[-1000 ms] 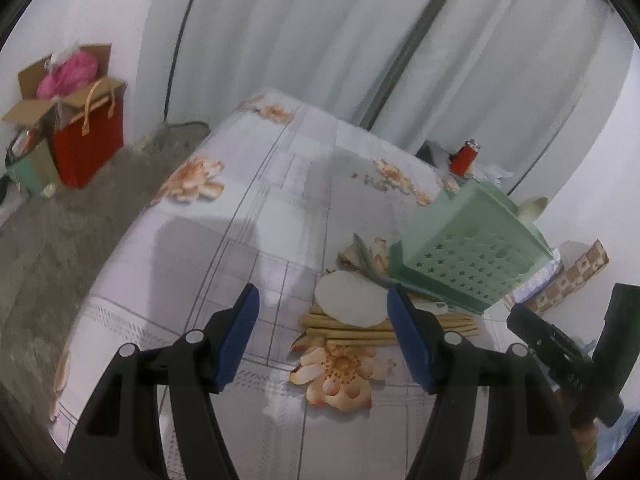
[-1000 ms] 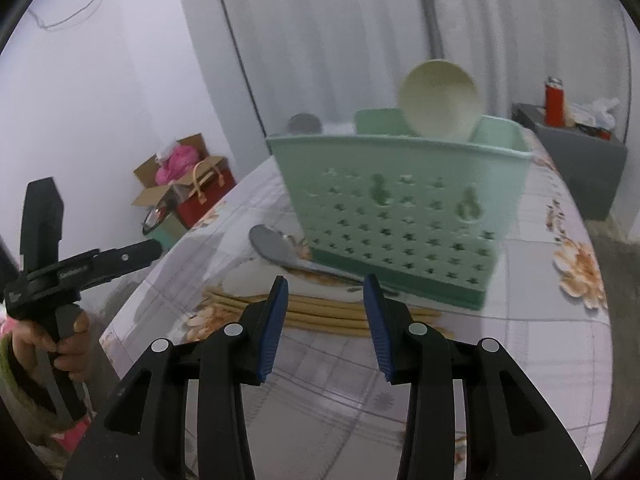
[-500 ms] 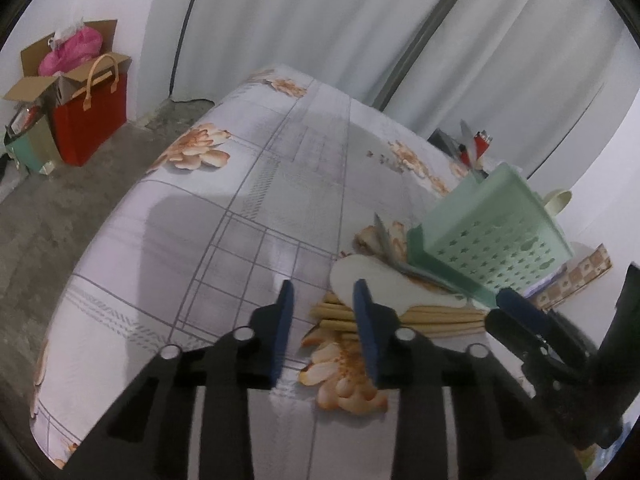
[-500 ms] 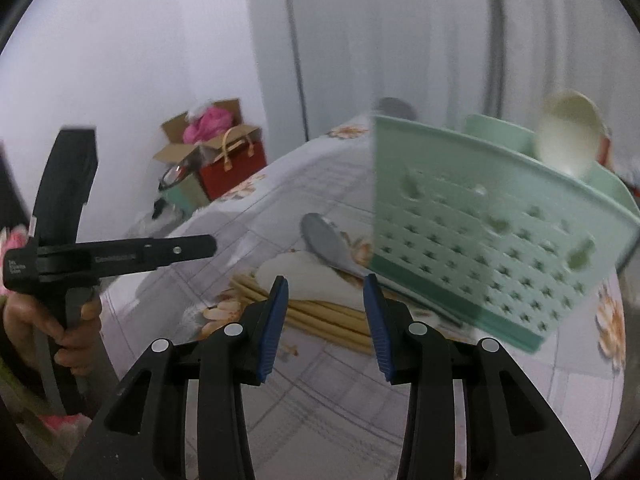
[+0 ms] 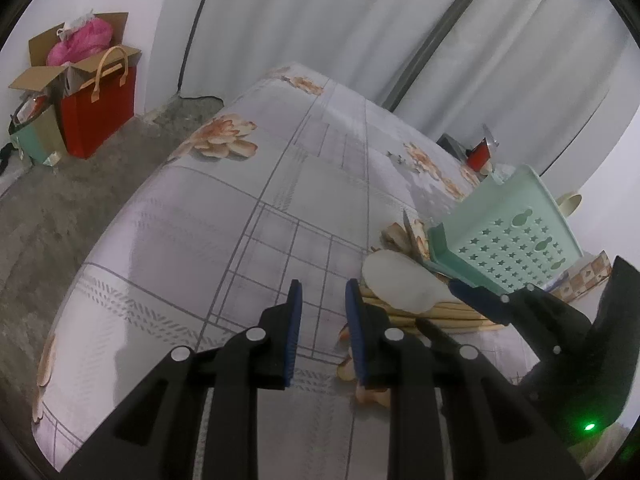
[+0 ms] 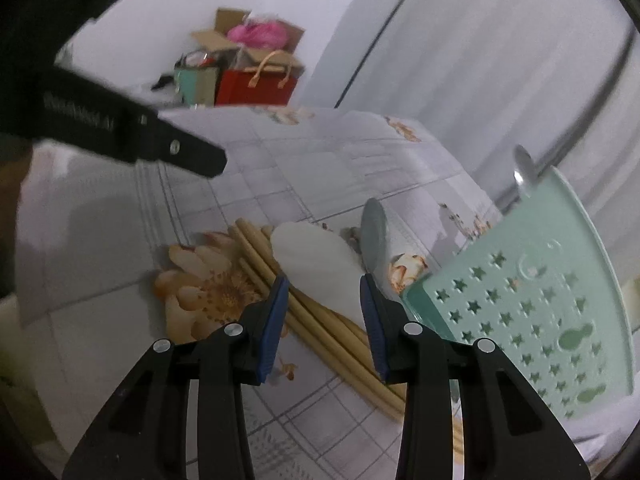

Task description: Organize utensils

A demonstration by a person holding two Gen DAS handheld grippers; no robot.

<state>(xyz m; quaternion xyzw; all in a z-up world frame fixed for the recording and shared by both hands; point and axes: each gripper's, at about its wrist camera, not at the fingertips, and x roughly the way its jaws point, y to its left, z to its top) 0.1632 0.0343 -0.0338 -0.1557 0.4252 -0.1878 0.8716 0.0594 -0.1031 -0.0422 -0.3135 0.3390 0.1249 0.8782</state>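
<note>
1. My left gripper (image 5: 320, 290): jaws narrow, just been closing, nothing between them; only bare floral tablecloth (image 5: 248, 208) shows in the gap. It hovers over the cloth with the utensils at its two o'clock.
2. Wooden chopsticks (image 6: 256, 264): a bundle lying flat on the cloth, running from ten o'clock to four o'clock in my right view, passing under the pale scoop.
3. White rice paddle (image 6: 316, 260): rests across the chopsticks, directly ahead of my right gripper at twelve o'clock.
4. My right gripper (image 6: 324, 286): jaws parted, just been closing slightly, gripping nothing; the paddle's lower edge appears between the tips, contact unclear.
5. Metal spoon (image 6: 374, 236): at one o'clock, lying beside the paddle.
6. Green perforated caddy (image 6: 532, 304): at three o'clock, holding another spoon (image 6: 524, 166) at its far rim.
</note>
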